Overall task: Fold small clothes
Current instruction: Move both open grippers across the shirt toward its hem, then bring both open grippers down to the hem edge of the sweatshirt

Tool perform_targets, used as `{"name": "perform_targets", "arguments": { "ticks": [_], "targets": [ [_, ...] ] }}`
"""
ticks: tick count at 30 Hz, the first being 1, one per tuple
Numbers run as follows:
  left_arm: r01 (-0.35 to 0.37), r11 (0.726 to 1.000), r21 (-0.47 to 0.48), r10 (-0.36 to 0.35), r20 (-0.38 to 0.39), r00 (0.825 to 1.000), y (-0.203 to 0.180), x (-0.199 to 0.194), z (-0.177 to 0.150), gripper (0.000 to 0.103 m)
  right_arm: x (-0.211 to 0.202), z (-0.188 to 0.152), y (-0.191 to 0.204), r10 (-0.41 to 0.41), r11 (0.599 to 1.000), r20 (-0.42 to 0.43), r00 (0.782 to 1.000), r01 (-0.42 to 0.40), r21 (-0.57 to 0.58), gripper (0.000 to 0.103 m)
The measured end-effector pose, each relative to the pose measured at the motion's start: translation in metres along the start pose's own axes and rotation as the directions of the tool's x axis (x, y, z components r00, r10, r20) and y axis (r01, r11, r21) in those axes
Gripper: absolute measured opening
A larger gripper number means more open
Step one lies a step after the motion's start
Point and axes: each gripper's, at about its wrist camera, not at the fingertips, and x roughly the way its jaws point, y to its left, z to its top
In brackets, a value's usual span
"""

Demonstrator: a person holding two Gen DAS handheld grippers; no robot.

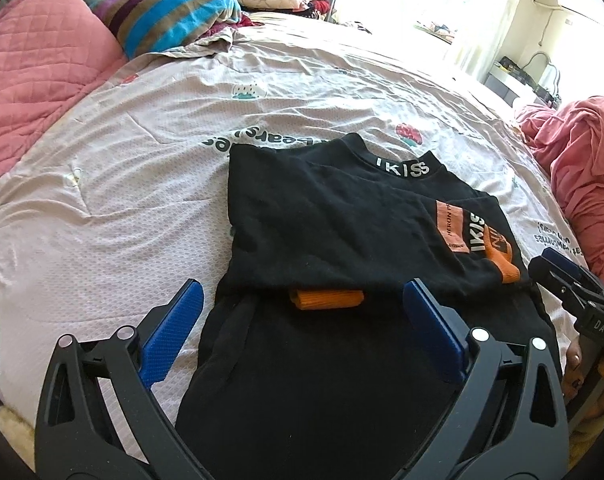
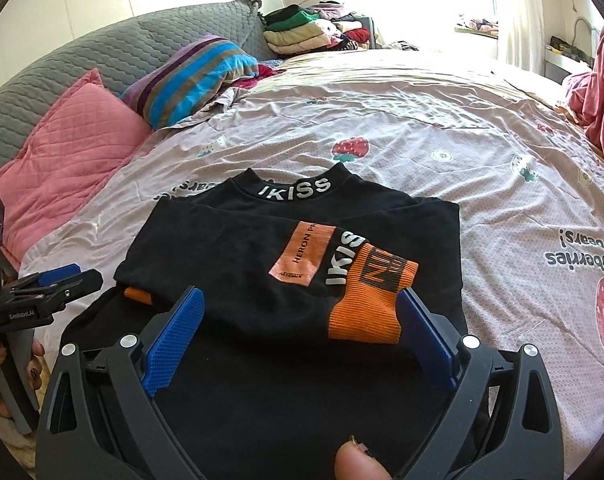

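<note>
A black sweatshirt [image 1: 325,220] with a white "IKISS" collar and orange cuffs lies on the bed, both sleeves folded across its chest; it also shows in the right wrist view [image 2: 238,256]. One orange cuff [image 1: 325,299] peeks out under the folded sleeve, the other orange cuff [image 2: 369,308] lies on top. My left gripper [image 1: 302,304] is open, just above the shirt's lower left part. My right gripper [image 2: 302,312] is open, hovering over the lower right part, its right finger beside the orange cuff. Neither holds anything.
The pink strawberry-print bedsheet [image 1: 142,168] covers the bed. A pink quilted pillow [image 1: 38,68] and a striped blanket [image 1: 174,12] lie at the far left. Stacked clothes [image 2: 302,32] sit at the back. A pink garment pile [image 1: 581,160] lies at the right.
</note>
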Motion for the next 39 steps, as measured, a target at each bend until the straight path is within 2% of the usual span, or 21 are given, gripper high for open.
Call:
{"name": "perform_targets", "arguments": {
  "ticks": [23,39],
  "targets": [
    [-0.043,0.999,-0.017,0.043,0.033,0.999,0.017,-0.032,-0.020,0.094,-0.022,-0.006,0.019,0.020,0.999,0.009,1.000,-0.020,-0.040,0.096],
    [-0.071,0.997,-0.041,0.072,0.018,0.997,0.034,-0.044,-0.040,0.094,-0.030,-0.023,0.028,0.028,0.997,-0.020,0.999,-0.030,-0.070,0.096]
  ]
}}
